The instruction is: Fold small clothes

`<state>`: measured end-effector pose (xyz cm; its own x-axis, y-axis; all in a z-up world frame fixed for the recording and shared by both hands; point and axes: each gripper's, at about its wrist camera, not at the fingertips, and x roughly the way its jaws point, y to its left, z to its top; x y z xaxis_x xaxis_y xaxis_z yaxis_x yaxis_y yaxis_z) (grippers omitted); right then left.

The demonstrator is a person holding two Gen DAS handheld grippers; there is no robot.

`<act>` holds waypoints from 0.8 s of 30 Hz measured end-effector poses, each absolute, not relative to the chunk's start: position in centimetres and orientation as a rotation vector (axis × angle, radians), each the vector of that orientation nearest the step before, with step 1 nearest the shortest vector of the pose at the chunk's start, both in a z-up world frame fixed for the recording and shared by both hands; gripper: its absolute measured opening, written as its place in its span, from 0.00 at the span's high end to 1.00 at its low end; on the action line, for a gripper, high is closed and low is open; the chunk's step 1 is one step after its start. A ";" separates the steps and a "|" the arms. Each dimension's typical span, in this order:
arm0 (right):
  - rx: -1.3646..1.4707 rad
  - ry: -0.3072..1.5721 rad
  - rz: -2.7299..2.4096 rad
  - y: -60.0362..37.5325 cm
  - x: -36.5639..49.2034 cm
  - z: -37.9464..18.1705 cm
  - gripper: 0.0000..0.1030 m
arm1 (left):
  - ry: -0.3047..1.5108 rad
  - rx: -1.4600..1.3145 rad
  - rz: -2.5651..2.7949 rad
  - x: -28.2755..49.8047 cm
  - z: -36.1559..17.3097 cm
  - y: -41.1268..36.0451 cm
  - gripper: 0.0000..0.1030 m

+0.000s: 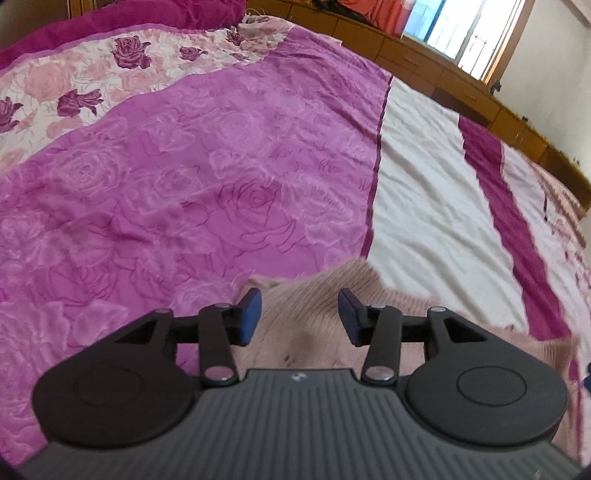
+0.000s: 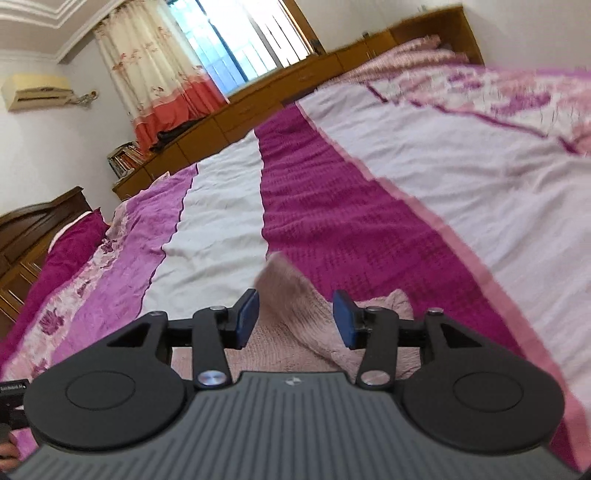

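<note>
Where the left wrist view looks down along its fingers, the left claw (image 1: 300, 316) stands released, its blue pads (image 1: 250, 315) parted with a clear gap and nothing pressed between them. A pink knitted garment (image 1: 314, 325) lies on the bed below and just beyond the pads, spreading rightward under the claw body. It rests partly on the magenta rose-patterned bedspread (image 1: 184, 177) and partly on a white towel (image 1: 424, 206) with a dark magenta stripe. Whether the pads brush the knit cannot be told. A wooden cabinet (image 1: 424, 59) runs along the far side of the bed, below a bright window (image 1: 461, 33).

Seen from the right wrist view, the right claw (image 2: 295, 319) is likewise released, pads apart, gripping nothing. The same pink knitted garment (image 2: 291, 317) lies between and beneath the pads, one ribbed end raised into a blurred ridge that points away from the camera. It sits where the towel's white band (image 2: 221, 221) meets its dark magenta stripe (image 2: 351, 229). A curtain (image 2: 155, 66) hangs beside the window, and an air conditioner (image 2: 37, 90) is mounted on the wall at upper left. A dark wooden headboard (image 2: 40, 214) shows at the left edge.
</note>
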<state>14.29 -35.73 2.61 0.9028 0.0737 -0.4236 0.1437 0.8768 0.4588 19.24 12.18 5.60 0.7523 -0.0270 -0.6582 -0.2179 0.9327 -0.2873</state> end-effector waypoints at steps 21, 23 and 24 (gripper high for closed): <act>0.394 0.553 -0.026 -34.1 13.0 -1.3 0.47 | 0.706 -0.414 -0.077 21.9 3.2 12.5 0.57; 0.401 0.553 -0.018 -34.4 13.0 -1.3 0.47 | 0.656 -0.386 -0.151 20.5 3.8 11.3 0.63; 0.406 0.552 -0.015 -34.5 13.0 -1.4 0.47 | 0.636 -0.362 -0.182 19.9 4.2 10.7 0.64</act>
